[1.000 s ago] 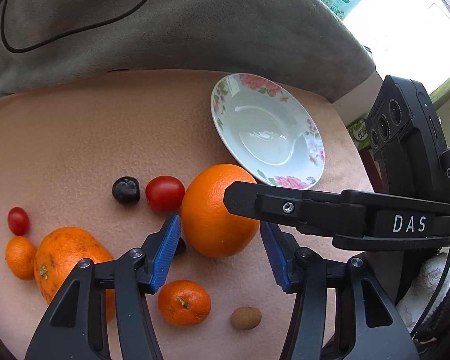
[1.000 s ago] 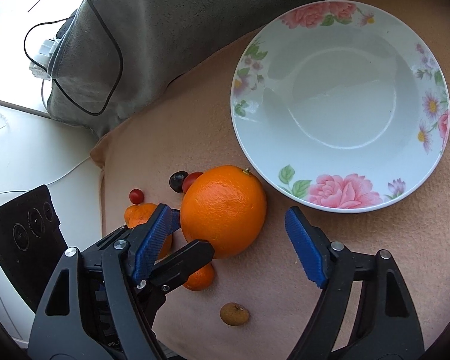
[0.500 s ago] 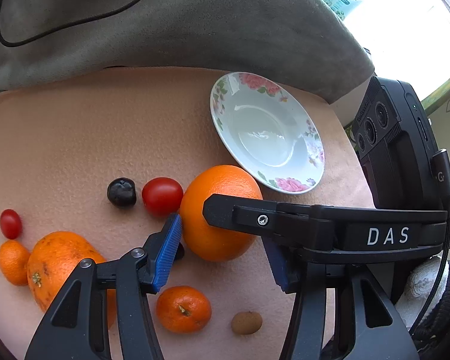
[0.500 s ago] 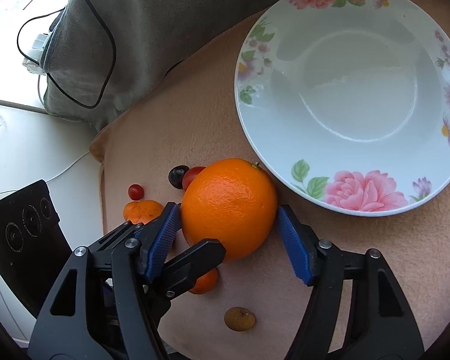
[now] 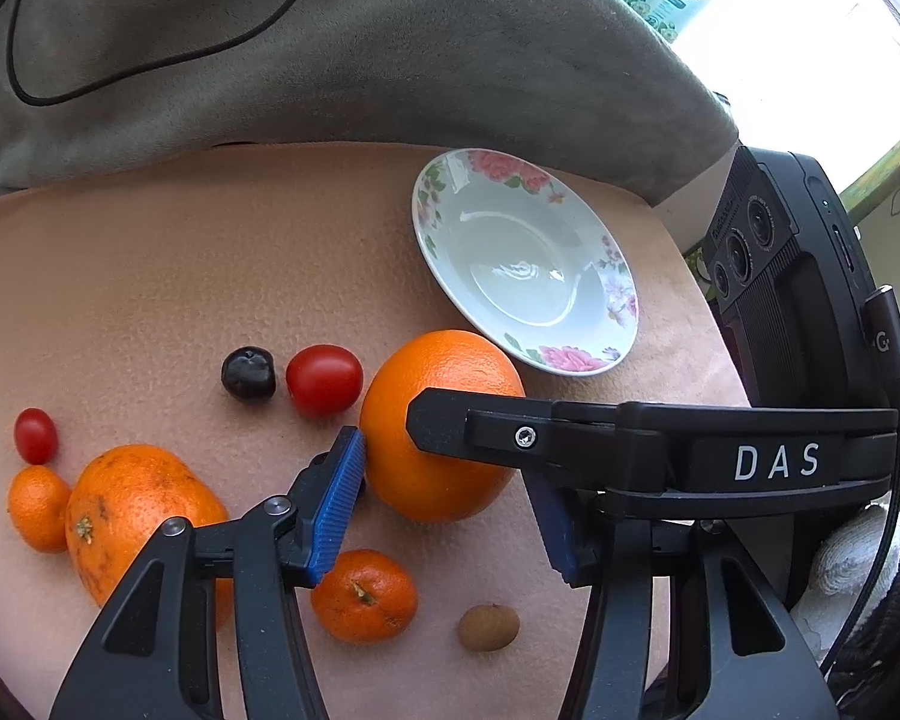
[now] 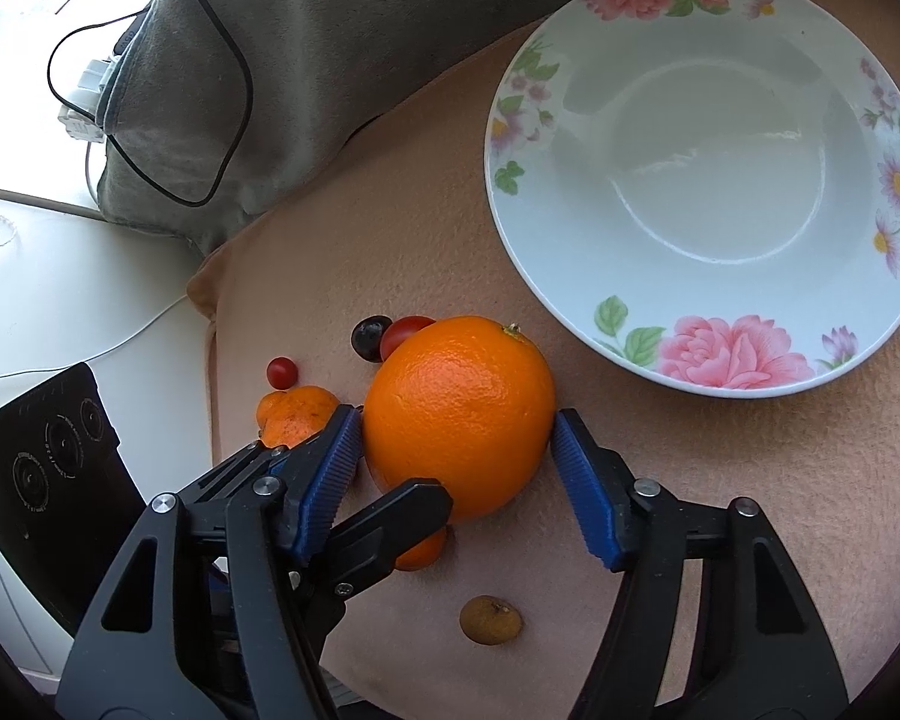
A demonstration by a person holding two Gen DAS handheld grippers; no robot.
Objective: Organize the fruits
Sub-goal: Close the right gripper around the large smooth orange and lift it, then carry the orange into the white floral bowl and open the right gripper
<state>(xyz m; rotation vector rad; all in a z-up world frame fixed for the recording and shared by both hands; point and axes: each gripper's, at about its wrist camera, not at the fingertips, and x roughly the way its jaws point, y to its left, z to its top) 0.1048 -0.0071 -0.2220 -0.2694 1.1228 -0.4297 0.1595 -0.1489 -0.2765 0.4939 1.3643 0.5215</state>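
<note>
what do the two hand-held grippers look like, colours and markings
Both are matte black plastic with silver screws and two fingers tipped with ribbed blue pads. The right hand-held gripper carries white "DAS" lettering on its side, a black camera block with three round lenses and a thin black cable. The left hand-held gripper has the same lens block.

The large orange is hemmed in. The blue pads of the right gripper flank both its sides, and the left gripper crowds in from its left. Behind it to the left sit a cherry tomato and a dark fruit. A small mandarin lies just in front of it. The floral plate stands near, behind it to the right, with bare peach cloth free between and to the right.
</note>
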